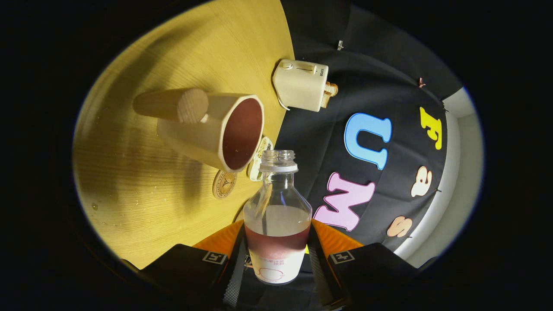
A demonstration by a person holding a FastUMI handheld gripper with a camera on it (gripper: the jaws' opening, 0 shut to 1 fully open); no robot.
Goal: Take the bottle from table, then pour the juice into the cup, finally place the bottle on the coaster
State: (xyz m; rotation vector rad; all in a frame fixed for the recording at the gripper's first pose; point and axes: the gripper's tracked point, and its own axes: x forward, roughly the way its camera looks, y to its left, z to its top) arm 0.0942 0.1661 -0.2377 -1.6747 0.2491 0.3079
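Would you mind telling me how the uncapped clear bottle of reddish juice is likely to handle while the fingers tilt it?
The uncapped clear bottle, gripped between the fingers, looks rigid. Partly filled, its liquid will probably slosh. With no cap, it could spill short of the cream cup.

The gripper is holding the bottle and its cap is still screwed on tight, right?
Not quite. The gripper does hold the bottle, both fingers pressing on it, but the gripper view shows its neck open, with no cap on it. The open mouth points toward the cup on the table.
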